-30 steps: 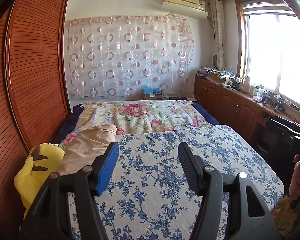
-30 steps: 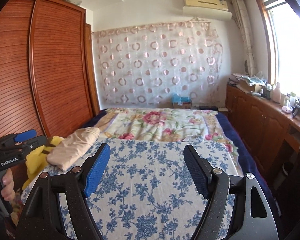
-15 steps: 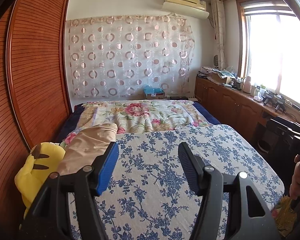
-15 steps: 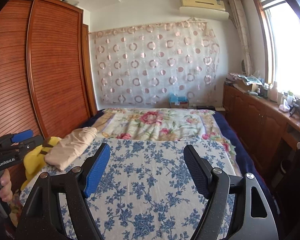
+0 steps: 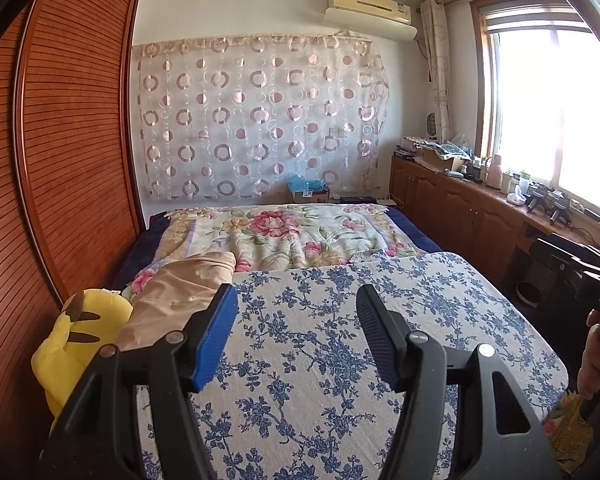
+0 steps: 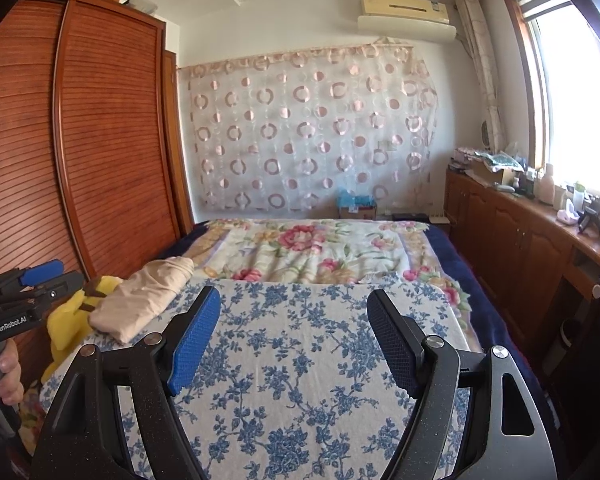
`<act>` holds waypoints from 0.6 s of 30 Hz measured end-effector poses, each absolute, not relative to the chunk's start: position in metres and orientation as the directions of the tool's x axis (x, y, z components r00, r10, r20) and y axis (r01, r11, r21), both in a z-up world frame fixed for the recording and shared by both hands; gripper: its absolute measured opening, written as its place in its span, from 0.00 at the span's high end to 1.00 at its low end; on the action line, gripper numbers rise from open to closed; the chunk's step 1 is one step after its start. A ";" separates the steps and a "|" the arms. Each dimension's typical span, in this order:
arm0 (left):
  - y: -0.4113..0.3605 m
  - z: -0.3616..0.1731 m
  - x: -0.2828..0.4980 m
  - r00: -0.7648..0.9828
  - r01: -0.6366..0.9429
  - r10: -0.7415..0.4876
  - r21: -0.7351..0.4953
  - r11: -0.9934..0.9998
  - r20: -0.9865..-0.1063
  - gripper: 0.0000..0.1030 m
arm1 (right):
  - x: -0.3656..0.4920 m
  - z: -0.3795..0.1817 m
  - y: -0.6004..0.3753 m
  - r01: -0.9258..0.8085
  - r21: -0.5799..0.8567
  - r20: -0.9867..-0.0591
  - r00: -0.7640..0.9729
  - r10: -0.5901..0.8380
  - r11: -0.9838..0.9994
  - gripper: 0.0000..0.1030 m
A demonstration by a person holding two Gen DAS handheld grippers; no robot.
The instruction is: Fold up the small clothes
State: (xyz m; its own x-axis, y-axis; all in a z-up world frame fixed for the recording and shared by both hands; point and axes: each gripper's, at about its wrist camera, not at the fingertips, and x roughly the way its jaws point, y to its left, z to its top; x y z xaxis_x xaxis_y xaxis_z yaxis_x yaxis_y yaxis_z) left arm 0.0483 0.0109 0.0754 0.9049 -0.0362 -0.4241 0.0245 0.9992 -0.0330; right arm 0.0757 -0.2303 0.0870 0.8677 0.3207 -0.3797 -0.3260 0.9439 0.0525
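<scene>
Cloth is what I am after, and the only candidate I can see is a beige garment [image 5: 180,300] lying ahead and to the left of my left gripper [image 5: 296,336], at the left edge of the blue-flowered cover [image 5: 420,320]. From my right gripper [image 6: 294,338] it sits further off to the left [image 6: 144,300], beyond my blue finger [image 6: 194,336]. Both grippers hang above the cover with their jaws spread wide and nothing between them.

The garment looks bunched or loosely doubled over, with a rounded bulge at its far end and a flatter near end. I cannot tell whether that is a finished fold set aside or a piece waiting to be spread. The scene fits either: a garment yet to be drawn onto the flat cover in front of me, or one already folded and parked by the yellow plush toy [image 5: 80,344]. So I judge only that I am between grasps, not what must come next.

Much is unclear. My left gripper's own finger covers the garment's near right corner in the left wrist view, and its underside and edges are hidden, so sleeves, hems or layers cannot be counted. The toy is partly behind the cloth. The nearest stretch of cover lies under my gripper frames. At the frame edges I see only part of each hand, the one on the left handle [image 6: 8,376] and the one on the right [image 5: 596,356].
</scene>
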 end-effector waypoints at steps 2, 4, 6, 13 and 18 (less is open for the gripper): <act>0.011 0.075 0.048 0.905 0.025 -0.036 -0.032 0.999 -0.424 0.40 | 0.075 0.087 -0.230 -0.326 0.054 -0.382 0.867 0.322 0.944 0.25; 0.011 0.076 0.048 0.905 0.023 -0.034 -0.030 0.999 -0.424 0.40 | 0.076 0.087 -0.231 -0.327 0.050 -0.380 0.868 0.321 0.944 0.25; 0.011 0.075 0.048 0.905 0.026 -0.037 -0.032 0.999 -0.424 0.40 | 0.076 0.087 -0.231 -0.328 0.051 -0.380 0.867 0.322 0.943 0.25; 0.009 0.081 0.048 0.907 0.026 -0.036 -0.028 0.999 -0.419 0.40 | 0.076 0.086 -0.231 -0.327 0.052 -0.379 0.868 0.322 0.943 0.25; 0.009 0.080 0.047 0.908 0.028 -0.037 -0.027 0.999 -0.417 0.40 | 0.076 0.086 -0.231 -0.327 0.053 -0.379 0.868 0.322 0.944 0.25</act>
State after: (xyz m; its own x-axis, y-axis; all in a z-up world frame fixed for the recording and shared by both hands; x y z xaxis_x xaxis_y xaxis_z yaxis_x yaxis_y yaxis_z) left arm 0.0472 0.0086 0.0799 0.9082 -0.0369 -0.4168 0.0281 0.9992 -0.0272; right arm 0.0759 -0.2313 0.0862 0.8677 0.3215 -0.3791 -0.3266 0.9437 0.0529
